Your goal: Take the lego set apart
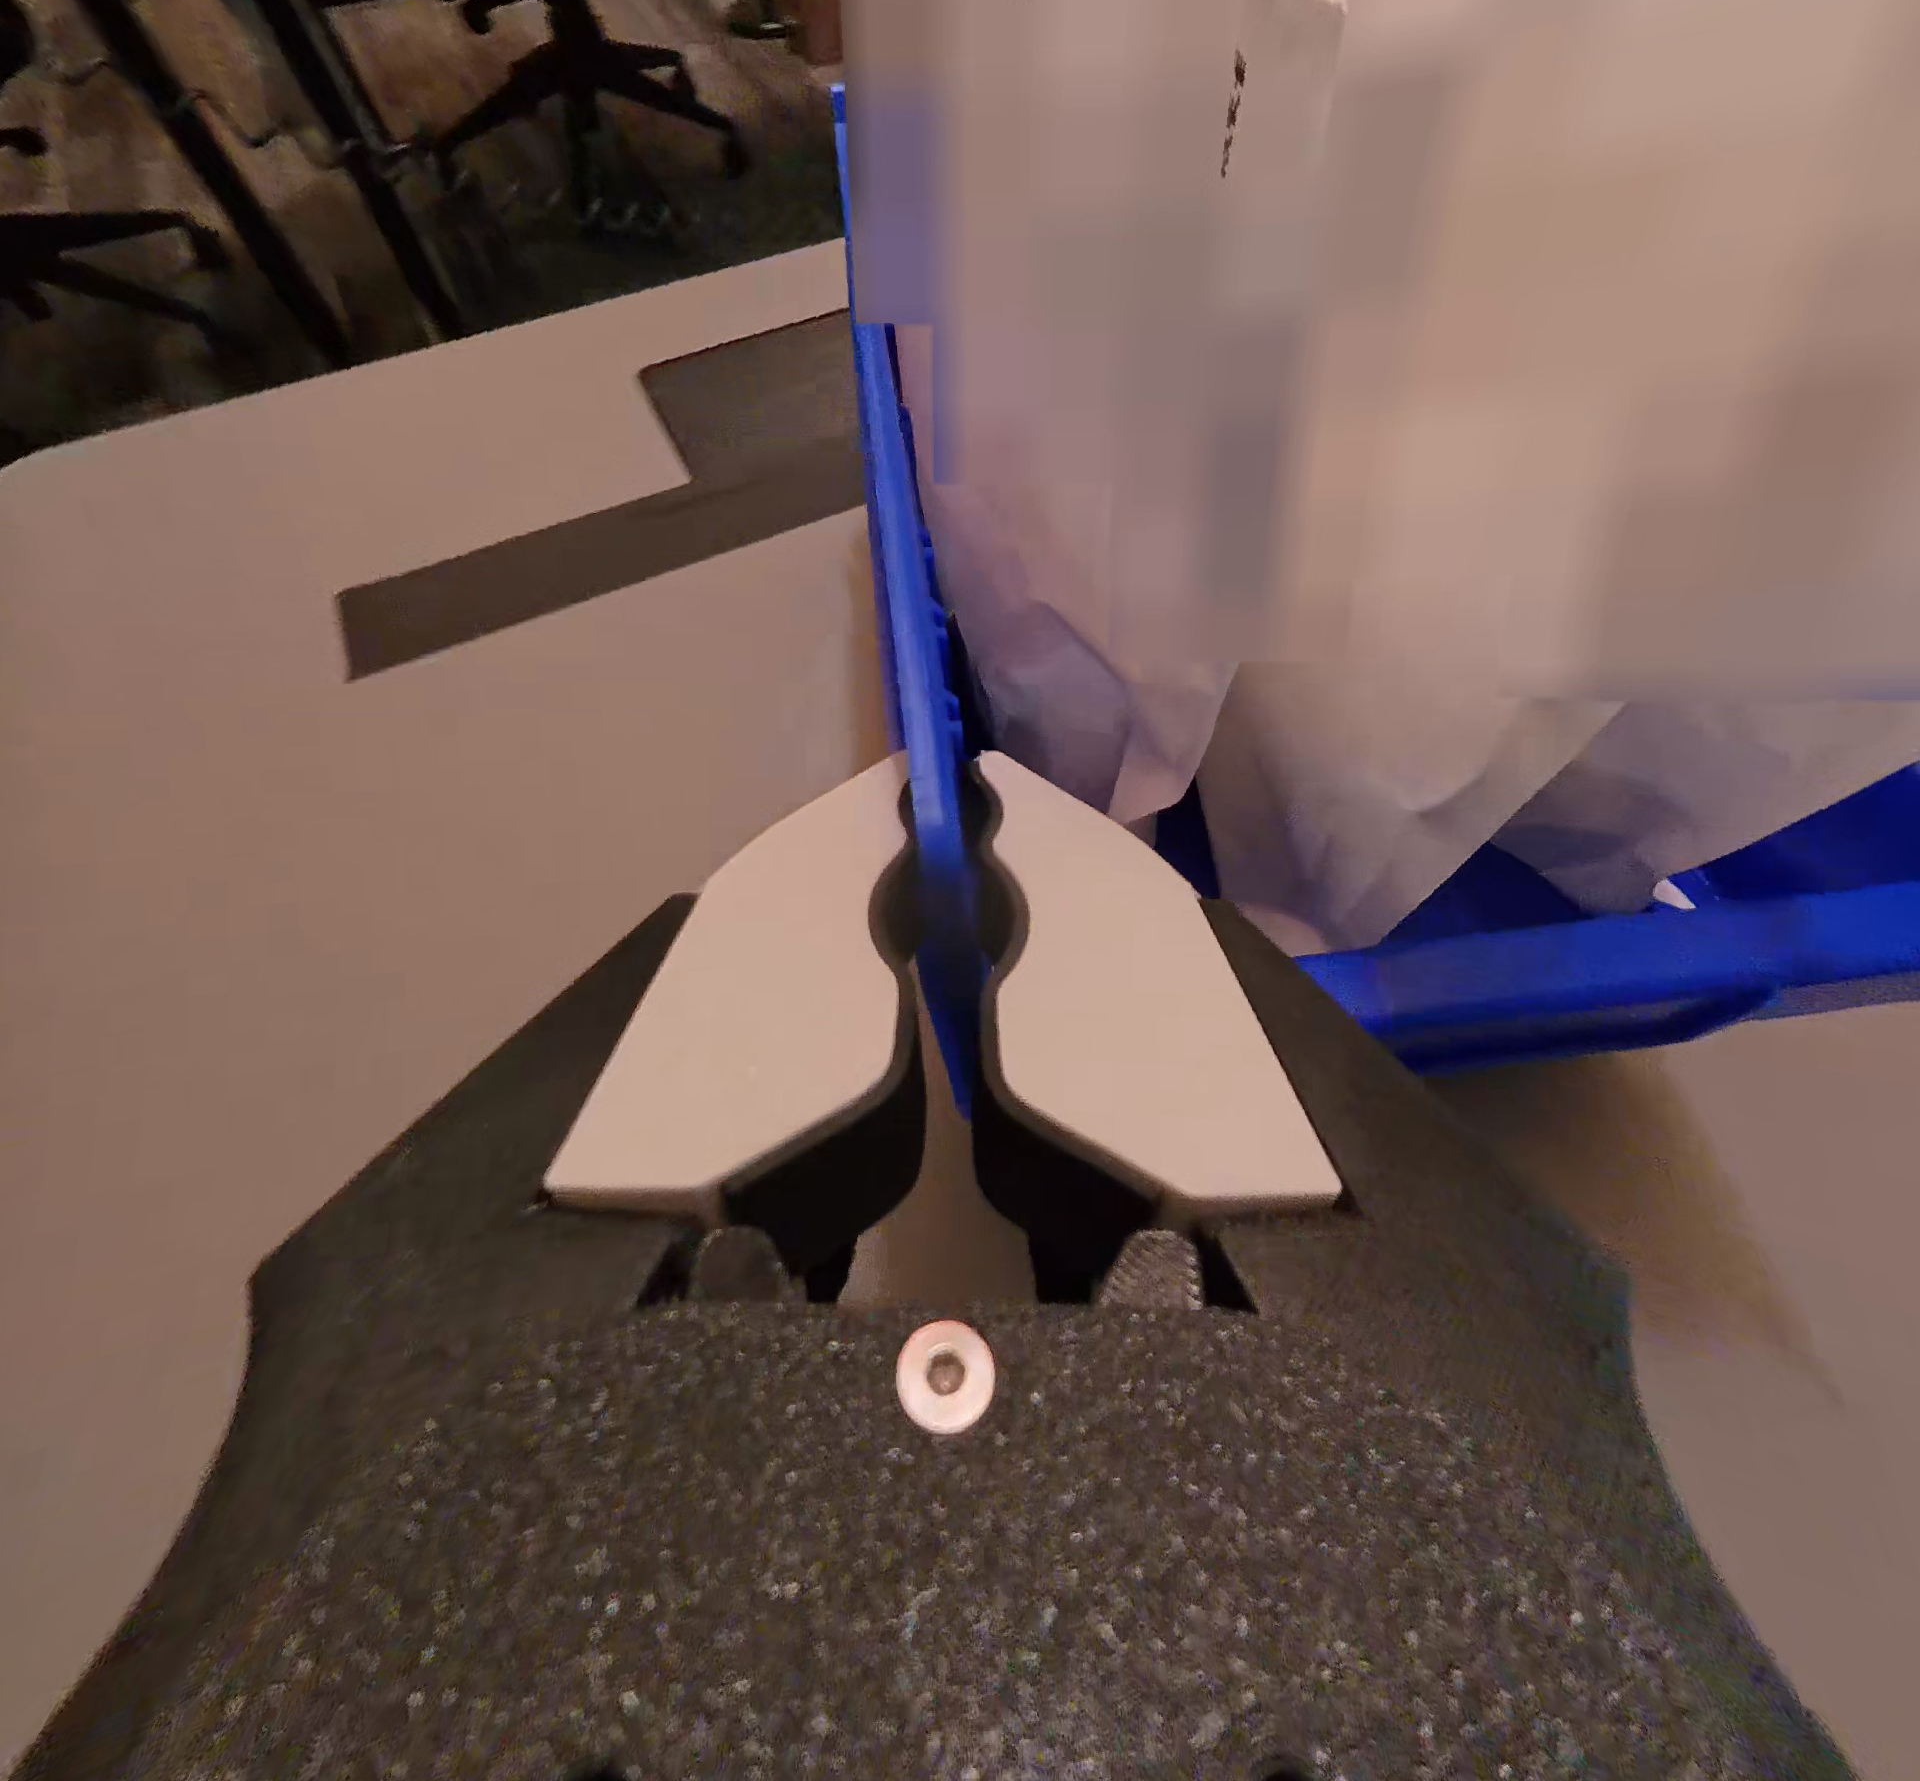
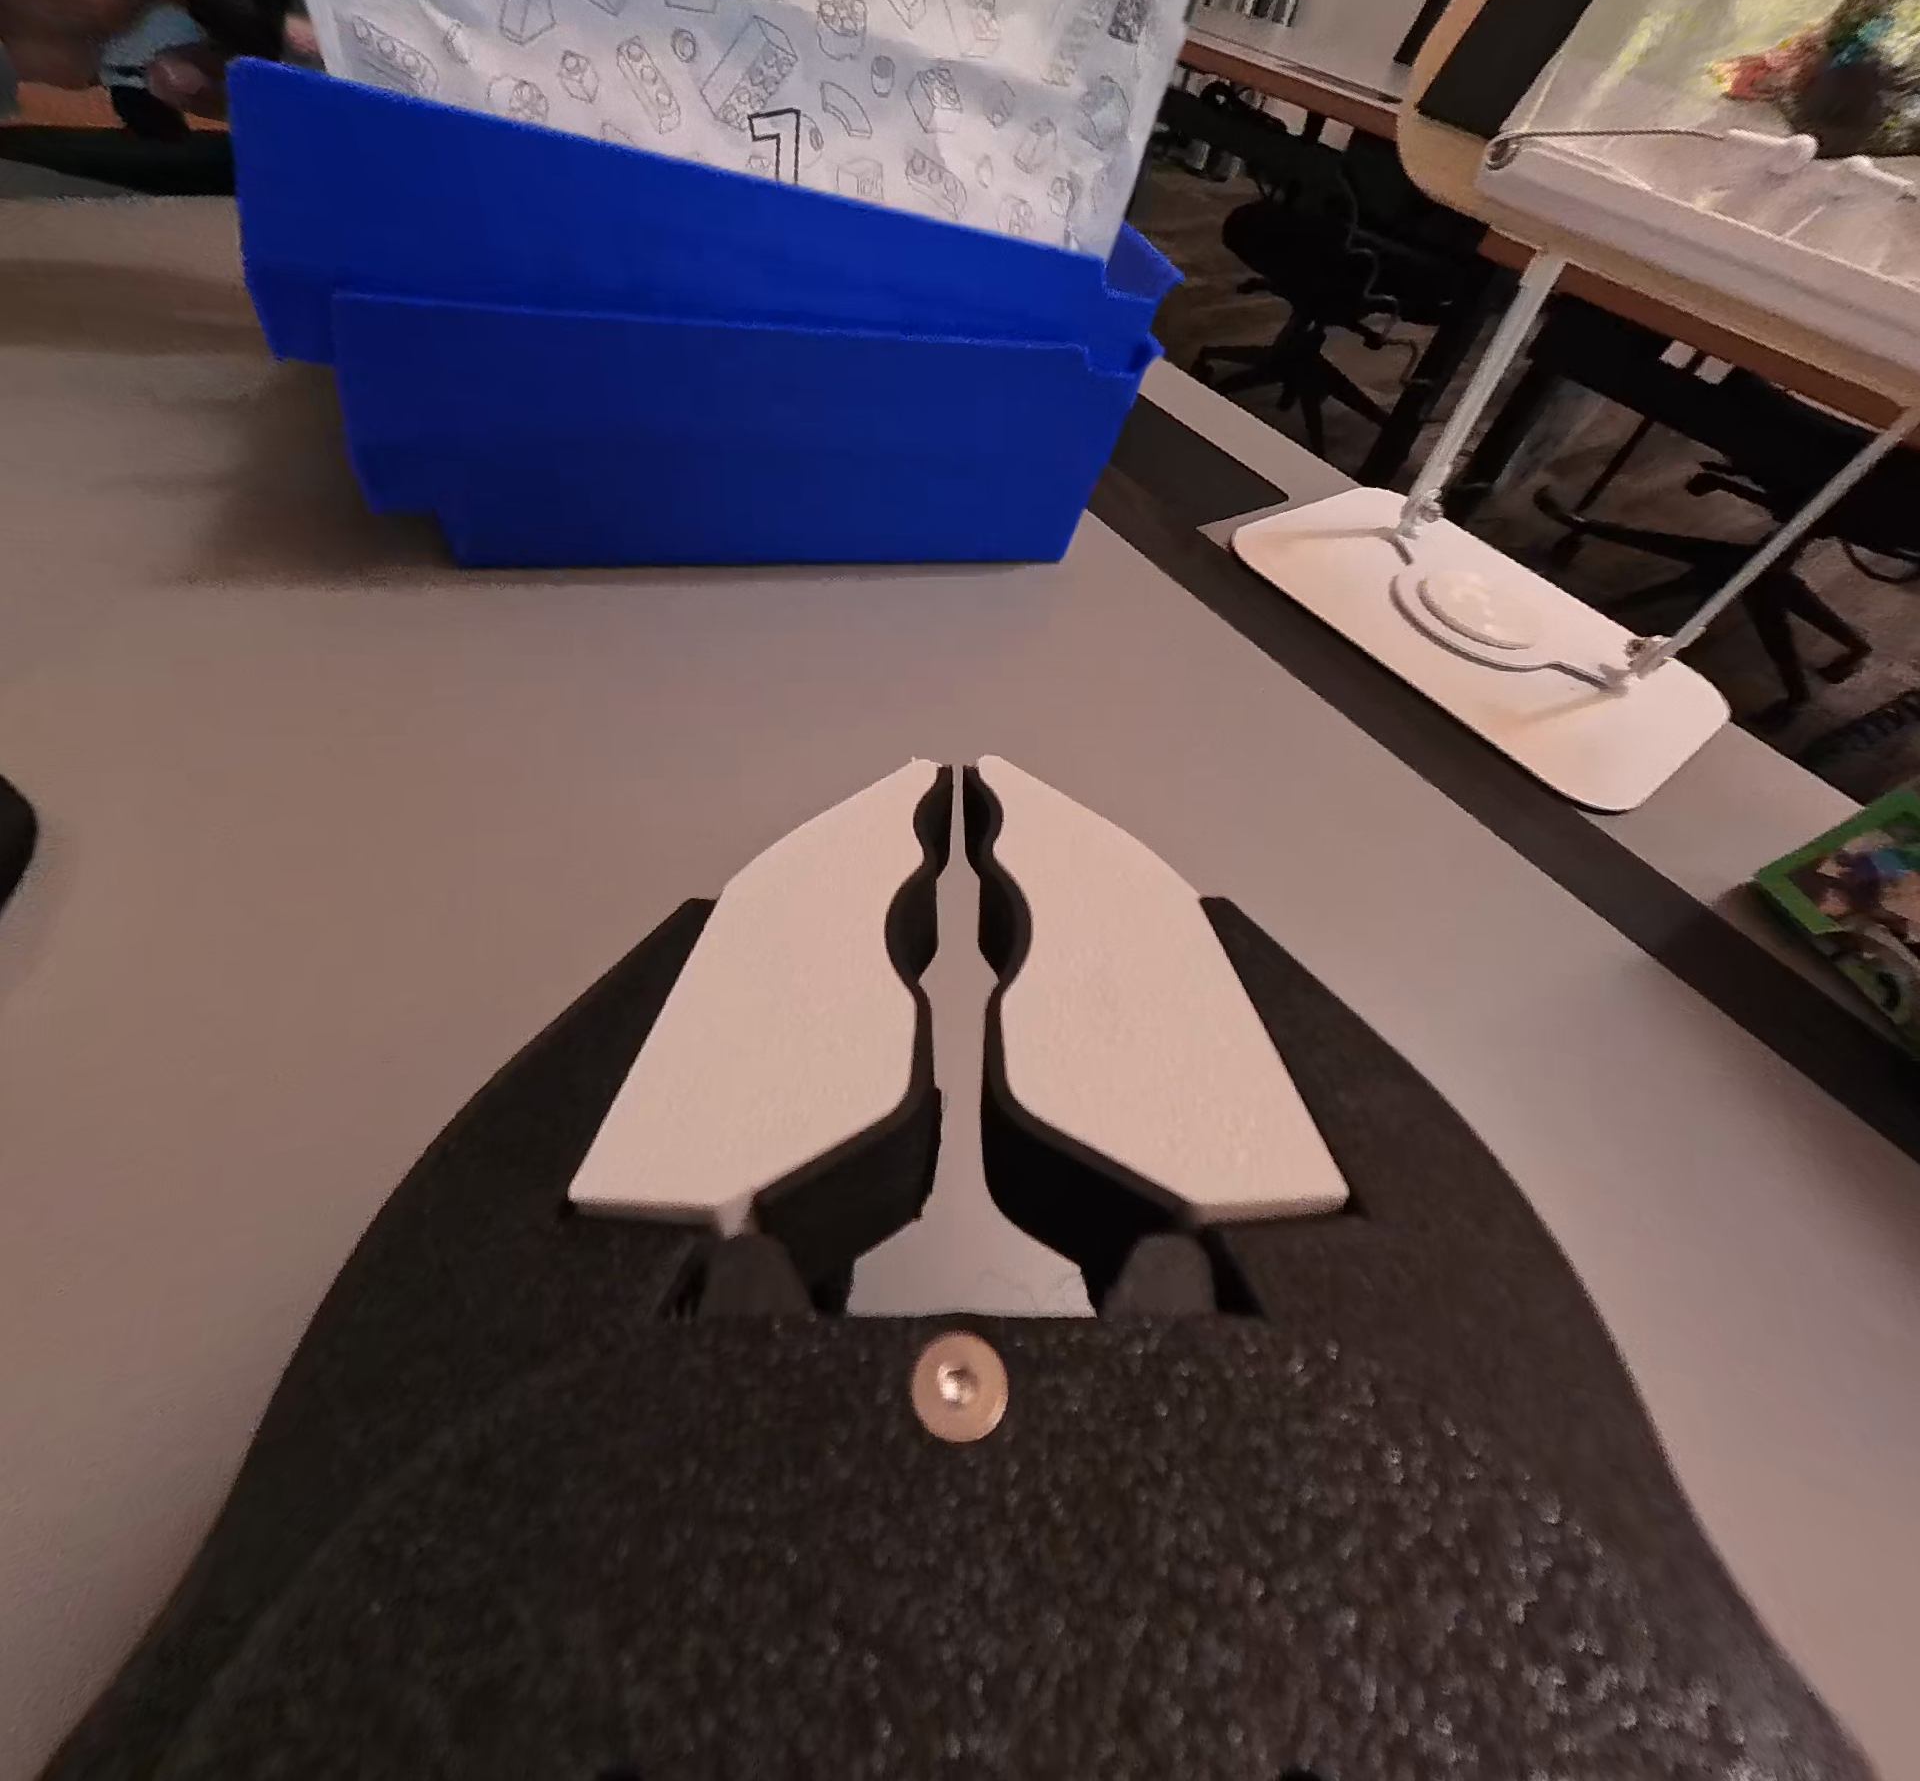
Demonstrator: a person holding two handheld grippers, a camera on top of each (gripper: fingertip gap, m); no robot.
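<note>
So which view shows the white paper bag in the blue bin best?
The right wrist view: the paper bag stands whole above the blue bin. In the left wrist view it is close, cropped and largely masked by blur.

Warm, fairly dim indoor light fell on the pale grey surface (image 2: 312,692), leaving the room behind dark. Both wide-angle views bent straight lines toward their edges. The blue plastic bin (image 2: 675,401) cast a soft shadow leftward and looked slightly smeared by motion. In the left wrist view, the white paper bag (image 1: 1299,744) was mostly mosaic-blurred, and the lower right corner streaked.
</note>
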